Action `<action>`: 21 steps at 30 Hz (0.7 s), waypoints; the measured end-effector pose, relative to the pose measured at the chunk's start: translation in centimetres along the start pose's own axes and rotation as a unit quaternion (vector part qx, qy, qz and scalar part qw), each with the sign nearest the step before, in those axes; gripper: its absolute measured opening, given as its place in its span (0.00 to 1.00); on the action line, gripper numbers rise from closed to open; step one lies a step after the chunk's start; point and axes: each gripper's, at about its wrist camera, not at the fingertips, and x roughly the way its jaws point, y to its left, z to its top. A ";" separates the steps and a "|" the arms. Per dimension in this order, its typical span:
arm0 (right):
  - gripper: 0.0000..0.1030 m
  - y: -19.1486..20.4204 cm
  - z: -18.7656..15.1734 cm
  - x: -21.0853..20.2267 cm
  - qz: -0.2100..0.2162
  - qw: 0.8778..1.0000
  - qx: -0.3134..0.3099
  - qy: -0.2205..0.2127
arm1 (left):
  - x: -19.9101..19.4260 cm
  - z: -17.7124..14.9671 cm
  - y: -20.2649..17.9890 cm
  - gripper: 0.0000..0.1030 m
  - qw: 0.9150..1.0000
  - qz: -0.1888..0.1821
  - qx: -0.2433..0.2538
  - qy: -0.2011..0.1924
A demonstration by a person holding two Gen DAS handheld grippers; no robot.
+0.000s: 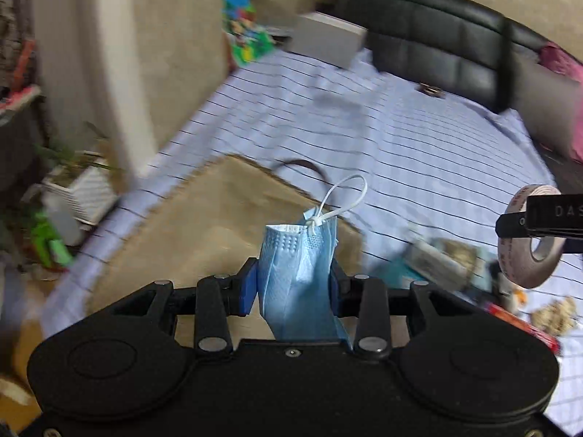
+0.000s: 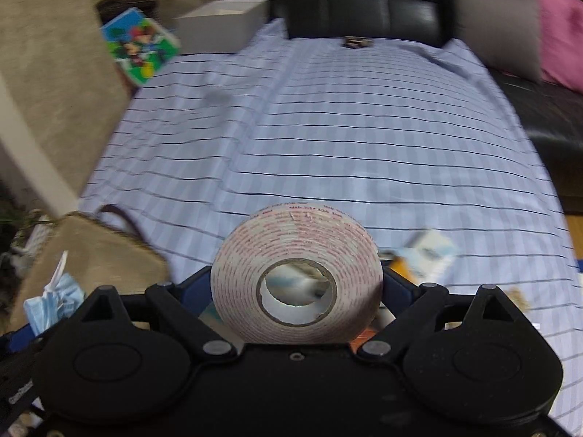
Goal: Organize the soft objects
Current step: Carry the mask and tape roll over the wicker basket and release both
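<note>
A folded blue face mask (image 1: 297,273) with a white ear loop stands between the blue pads of my left gripper (image 1: 293,284), which is shut on it above a tan woven basket (image 1: 204,229) with a dark handle. My right gripper (image 2: 297,284) is shut on a wide roll of white tape (image 2: 297,273) with red print, its hole facing the camera. That tape roll (image 1: 528,236) and the right gripper's black finger also show at the right edge of the left wrist view. In the right wrist view the mask (image 2: 51,302) and the basket (image 2: 94,258) appear at the lower left.
A lilac sheet with dark stripes (image 2: 309,134) covers the bed. A white box (image 2: 222,25) and a colourful box (image 2: 140,45) stand at its far left, by a black headboard (image 2: 349,0). Small packets and crumbly items (image 1: 452,262) lie at the right. Grey and pink pillows (image 2: 510,22) sit far right.
</note>
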 end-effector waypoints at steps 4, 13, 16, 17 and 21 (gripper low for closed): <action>0.91 4.7 0.9 0.4 0.040 0.999 -0.009 -0.001 | -0.6 0.2 1.7 0.39 0.999 0.051 -0.002 -0.011; 0.91 12.5 0.8 1.7 0.108 0.993 -0.035 0.010 | -0.2 -0.3 4.4 0.46 0.997 0.071 0.002 0.017; 0.92 14.0 0.6 2.2 0.138 0.990 -0.041 0.013 | -0.2 -0.5 5.4 0.72 0.997 0.079 -0.005 0.022; 0.93 14.3 0.5 2.3 0.145 0.989 -0.039 0.012 | -0.1 -0.5 5.6 0.76 0.996 0.081 -0.009 0.023; 0.97 15.0 0.5 2.8 0.148 0.988 -0.044 0.005 | -0.4 -0.5 6.3 0.80 0.996 0.086 -0.019 0.011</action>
